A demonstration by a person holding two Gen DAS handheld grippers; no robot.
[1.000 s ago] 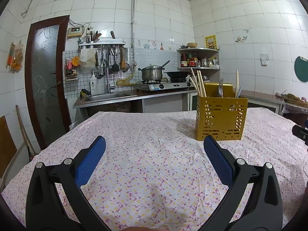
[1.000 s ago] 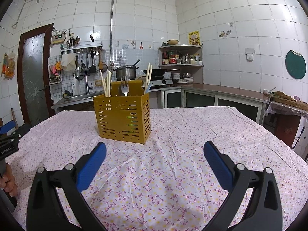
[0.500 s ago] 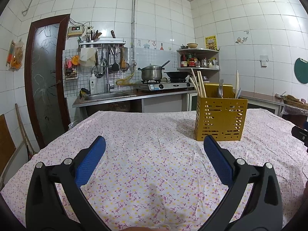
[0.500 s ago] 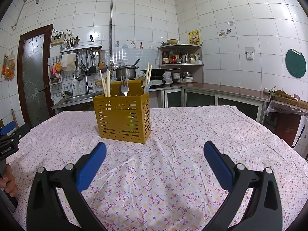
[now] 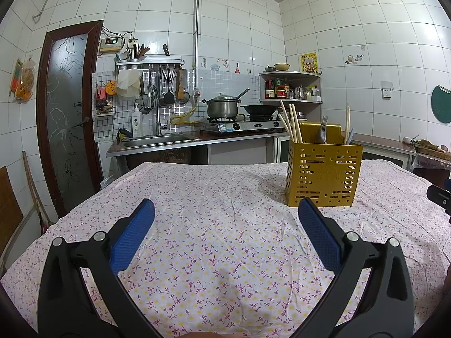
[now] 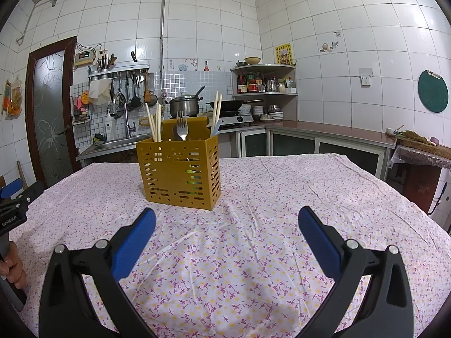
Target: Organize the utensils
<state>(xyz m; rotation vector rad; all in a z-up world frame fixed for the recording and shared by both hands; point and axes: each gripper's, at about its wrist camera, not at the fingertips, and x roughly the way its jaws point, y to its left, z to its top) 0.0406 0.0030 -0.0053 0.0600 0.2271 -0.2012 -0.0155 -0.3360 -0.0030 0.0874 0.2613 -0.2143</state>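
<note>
A yellow slotted utensil holder [image 5: 323, 174] stands upright on the flowered tablecloth [image 5: 214, 225]; it also shows in the right wrist view [image 6: 180, 171]. It holds wooden chopsticks [image 6: 156, 126], a metal fork [image 6: 182, 128] and more chopsticks [image 6: 216, 107]. My left gripper [image 5: 225, 214] is open and empty, low over the cloth, left of and nearer than the holder. My right gripper [image 6: 225, 219] is open and empty, in front of the holder. No loose utensils show on the cloth.
The table's far edge faces a counter with a sink [image 5: 160, 140] and a stove with a pot [image 5: 224, 107]. A door [image 5: 67, 118] is at the left. The left gripper's body [image 6: 14, 200] shows at the right view's left edge.
Both grippers have drifted only slightly; the holder sits a touch lower in the left wrist view. Nothing was taken or let go.
</note>
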